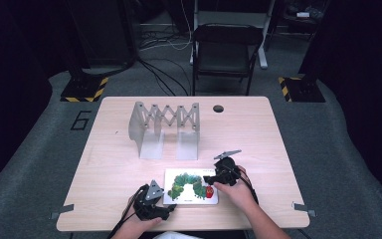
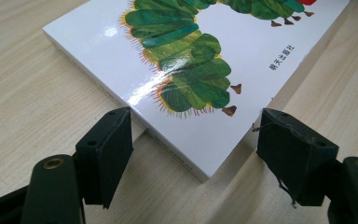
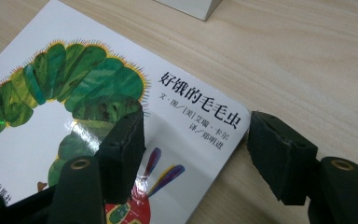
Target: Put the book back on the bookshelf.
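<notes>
Because the flat white picture book with the green caterpillar cover [image 1: 191, 185] lies flush on the pale wooden desk [image 1: 258, 134], either gripper could skid over its glossy face rather than catch an edge. The left gripper [image 2: 193, 140] is released, its jaws straddling the near corner without touching. The right gripper [image 3: 196, 140] is also released, one jaw over the cover, the other past the edge. Beyond both, bare desk stretches to the grey accordion book rack [image 1: 165, 124].

Glossy paper-covered book [image 2: 242, 60] lies on matt, smooth wood-grain table [image 2: 28, 79].
</notes>
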Available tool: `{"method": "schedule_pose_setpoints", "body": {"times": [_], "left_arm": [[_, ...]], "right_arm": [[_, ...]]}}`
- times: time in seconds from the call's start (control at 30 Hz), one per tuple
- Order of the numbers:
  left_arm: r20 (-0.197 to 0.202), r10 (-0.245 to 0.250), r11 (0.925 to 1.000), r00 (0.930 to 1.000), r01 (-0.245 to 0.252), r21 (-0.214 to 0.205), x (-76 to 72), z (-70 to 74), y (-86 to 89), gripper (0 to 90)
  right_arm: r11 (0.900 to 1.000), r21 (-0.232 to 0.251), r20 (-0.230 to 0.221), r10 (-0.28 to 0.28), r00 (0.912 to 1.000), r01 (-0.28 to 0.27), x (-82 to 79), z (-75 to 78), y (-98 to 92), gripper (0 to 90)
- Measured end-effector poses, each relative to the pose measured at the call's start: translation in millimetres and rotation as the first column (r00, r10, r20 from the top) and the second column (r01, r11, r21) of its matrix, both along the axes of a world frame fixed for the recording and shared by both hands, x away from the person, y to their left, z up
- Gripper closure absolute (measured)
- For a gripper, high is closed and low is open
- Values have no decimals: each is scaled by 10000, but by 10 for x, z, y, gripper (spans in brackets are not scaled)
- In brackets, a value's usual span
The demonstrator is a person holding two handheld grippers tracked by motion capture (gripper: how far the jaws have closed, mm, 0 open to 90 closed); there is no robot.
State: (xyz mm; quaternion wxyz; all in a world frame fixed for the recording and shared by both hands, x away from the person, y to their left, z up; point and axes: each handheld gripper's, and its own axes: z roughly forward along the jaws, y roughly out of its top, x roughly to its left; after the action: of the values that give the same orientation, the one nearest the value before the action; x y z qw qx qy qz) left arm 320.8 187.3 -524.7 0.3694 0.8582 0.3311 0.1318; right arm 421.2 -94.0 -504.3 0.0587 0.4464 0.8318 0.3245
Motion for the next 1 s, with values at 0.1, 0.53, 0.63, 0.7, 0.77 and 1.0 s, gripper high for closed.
{"method": "schedule_pose_setpoints", "body": {"times": [0.1,0.53,0.63,0.7,0.77,1.0], "left_arm": [[33,-9,10000,10000,9,43,0,-1,1,258],[83,-64,9998,9999,62,194,-10,-5,-16,243],[151,-15,9998,9999,12,180,-8,-8,-19,244],[161,-23,9998,9999,20,183,-8,-10,-19,243],[170,-41,9998,9998,38,189,-5,-10,-20,238],[154,-167,9997,9997,164,162,8,-12,-7,229]], "right_arm": [[10000,48,-174,-18,9998,19,48,-1,21,347],[9996,-208,-388,-222,9990,214,82,10,90,312],[9998,-97,-495,-191,9986,186,89,11,83,310],[9997,-103,-517,-237,9984,232,89,13,86,306],[9995,-241,-493,-219,9985,207,88,16,98,297],[9990,-363,-861,-279,9959,248,119,49,72,375]]}}
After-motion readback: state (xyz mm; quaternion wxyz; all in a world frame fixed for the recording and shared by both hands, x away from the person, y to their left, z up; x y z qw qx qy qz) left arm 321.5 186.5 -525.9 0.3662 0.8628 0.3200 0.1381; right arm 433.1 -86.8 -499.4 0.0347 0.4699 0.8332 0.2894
